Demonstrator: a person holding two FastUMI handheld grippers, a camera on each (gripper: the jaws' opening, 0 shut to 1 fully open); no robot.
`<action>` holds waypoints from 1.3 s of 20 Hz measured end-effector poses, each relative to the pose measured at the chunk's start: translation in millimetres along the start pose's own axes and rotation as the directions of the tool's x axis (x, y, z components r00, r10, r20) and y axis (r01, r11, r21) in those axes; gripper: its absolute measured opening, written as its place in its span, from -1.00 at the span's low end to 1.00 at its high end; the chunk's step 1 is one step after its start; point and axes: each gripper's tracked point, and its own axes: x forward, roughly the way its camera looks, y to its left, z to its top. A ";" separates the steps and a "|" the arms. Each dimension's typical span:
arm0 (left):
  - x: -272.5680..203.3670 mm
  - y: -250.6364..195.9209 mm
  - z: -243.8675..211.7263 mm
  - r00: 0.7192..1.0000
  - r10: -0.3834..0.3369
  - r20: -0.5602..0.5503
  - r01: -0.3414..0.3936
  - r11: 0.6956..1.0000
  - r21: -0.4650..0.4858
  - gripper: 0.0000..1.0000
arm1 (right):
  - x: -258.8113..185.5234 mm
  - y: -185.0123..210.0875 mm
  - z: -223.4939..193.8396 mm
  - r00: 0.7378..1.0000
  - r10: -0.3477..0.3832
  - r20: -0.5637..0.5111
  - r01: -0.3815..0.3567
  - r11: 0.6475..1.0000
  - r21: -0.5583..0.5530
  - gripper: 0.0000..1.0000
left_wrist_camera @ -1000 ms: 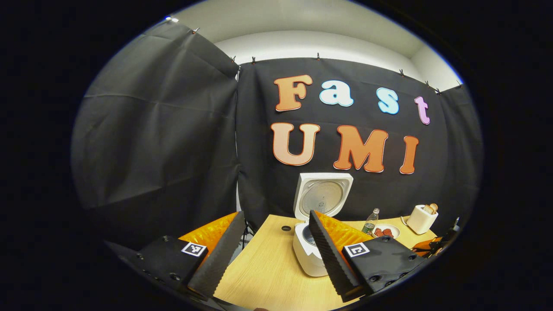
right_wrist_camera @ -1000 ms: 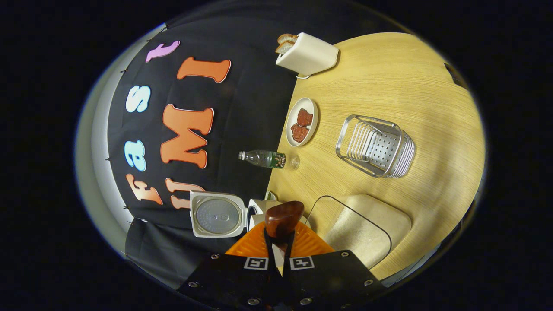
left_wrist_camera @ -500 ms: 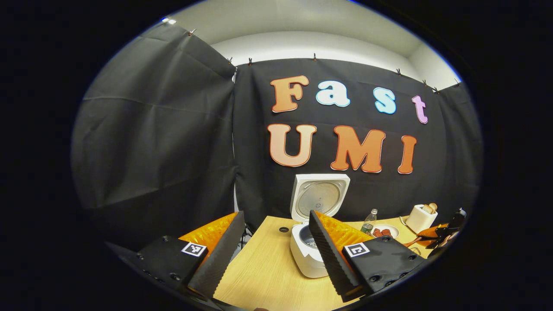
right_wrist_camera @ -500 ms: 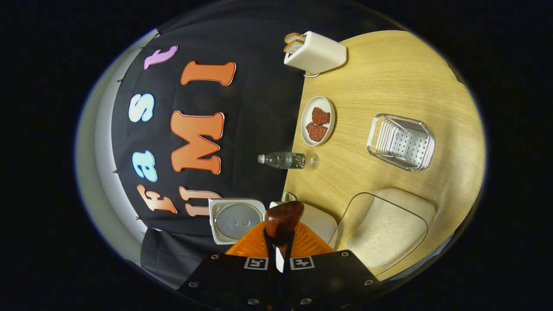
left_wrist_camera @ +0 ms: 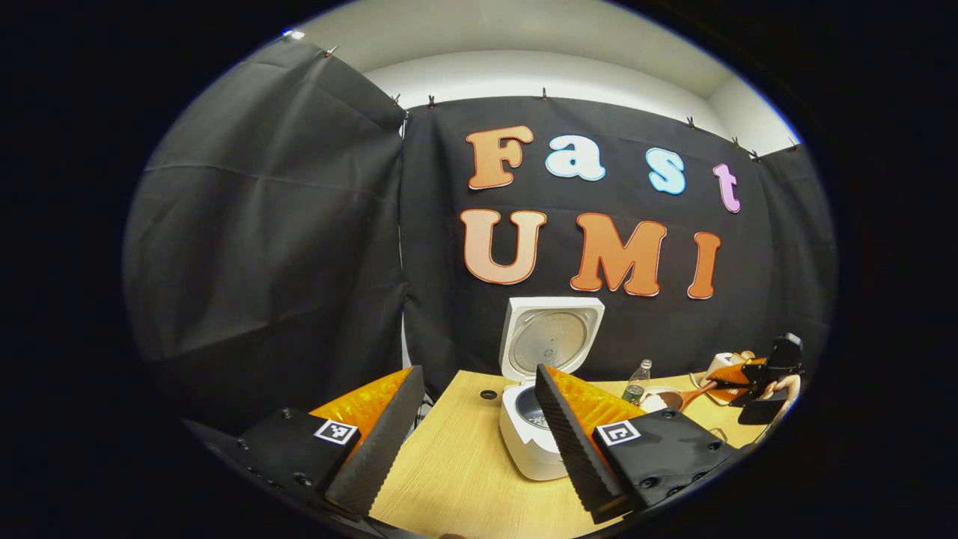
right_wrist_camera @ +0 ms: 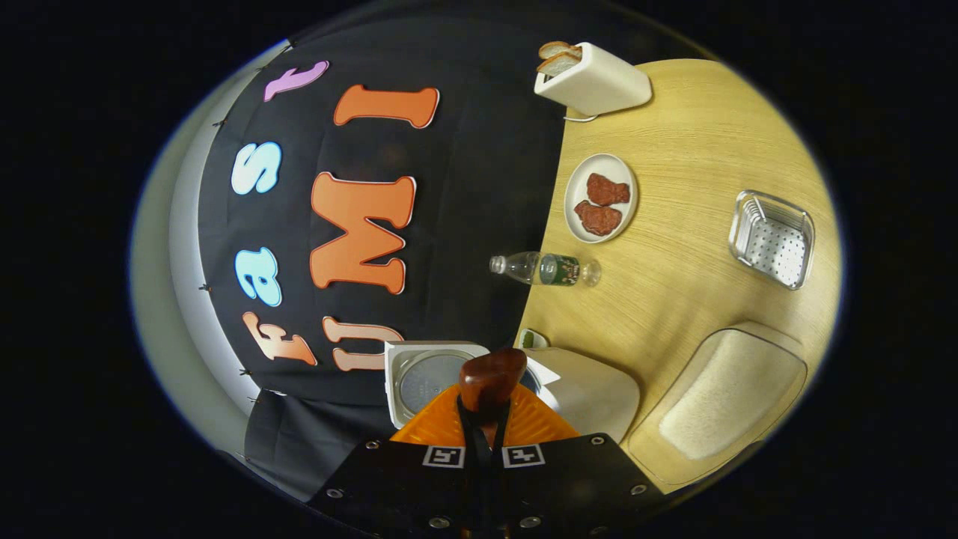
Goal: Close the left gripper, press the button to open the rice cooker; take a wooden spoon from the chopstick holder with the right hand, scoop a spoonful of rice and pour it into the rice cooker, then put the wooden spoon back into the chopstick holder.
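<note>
A wooden spoon (right_wrist_camera: 491, 379) is held clamped between the closed fingers of the right gripper (right_wrist_camera: 483, 434), its bowl pointing forward along the fingers and its handle hidden between them. In the right gripper view, which is rolled on its side, the spoon bowl is seen just in front of the open rice cooker (right_wrist_camera: 576, 389), whose raised lid (right_wrist_camera: 426, 378) stands beside it. A clear tub of rice (right_wrist_camera: 722, 397) sits near the cooker, and the metal chopstick holder (right_wrist_camera: 772, 238) lies farther off across the table (right_wrist_camera: 696, 142). The right gripper is judged the nearer one to the pot. In the left gripper view, the left gripper (left_wrist_camera: 473, 434) is held wide open and empty, near the table's front, with the cooker just beyond its fingers.
</note>
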 end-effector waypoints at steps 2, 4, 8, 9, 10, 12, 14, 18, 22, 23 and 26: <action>2.9 1.0 0.4 1.000 -0.001 -0.001 0.001 1.000 0.000 1.00 | 17.5 14.6 -4.3 1.000 0.002 0.000 -0.002 1.000 -0.016 -0.92; 5.7 1.6 0.0 1.000 -0.006 -0.001 0.006 1.000 0.000 1.00 | 34.3 26.5 -4.9 1.000 -0.002 0.002 0.003 0.999 -0.035 -0.92; 8.6 2.2 -3.5 1.000 -0.024 -0.014 0.024 1.000 0.002 1.00 | 69.4 57.4 -4.1 1.000 0.008 0.020 -0.006 0.995 -0.102 -0.92; 11.1 3.1 -3.9 1.000 -0.026 -0.015 0.026 1.000 0.003 1.00 | 77.5 63.0 -4.8 1.000 0.011 0.027 -0.008 0.991 -0.130 -0.92; 11.8 4.0 -4.1 0.999 -0.029 -0.014 0.029 1.000 0.003 1.00 | 86.0 67.9 -5.1 0.999 0.012 0.035 -0.006 0.987 -0.161 -0.92; 11.0 5.7 -5.8 0.999 -0.030 -0.015 0.030 1.000 -0.003 1.00 | 102.6 73.9 -9.1 0.999 0.004 0.043 0.006 0.974 -0.225 -0.92; 15.2 6.0 -7.0 0.999 -0.033 -0.018 0.033 0.999 -0.007 1.00 | 115.2 76.9 -14.0 0.999 -0.007 0.050 0.020 0.962 -0.271 -0.92; 14.7 11.9 -11.2 0.999 -0.024 -0.022 0.024 1.000 0.004 1.00 | 132.7 74.2 -23.0 0.998 -0.035 0.060 0.055 0.925 -0.375 -0.92; 16.6 13.0 -15.3 0.999 -0.028 -0.034 0.028 1.000 -0.003 1.00 | 137.7 76.7 -27.7 0.997 -0.028 0.067 0.055 0.893 -0.447 -0.92; 16.4 14.6 -15.9 0.999 -0.026 -0.034 0.026 1.000 -0.004 1.00 | 137.8 77.8 -30.1 0.997 -0.024 0.068 0.053 0.882 -0.468 -0.92; 16.8 16.2 -16.5 0.999 -0.022 -0.035 0.021 1.000 -0.008 1.00 | 139.2 77.2 -34.2 0.998 -0.019 0.067 0.052 0.838 -0.544 -0.92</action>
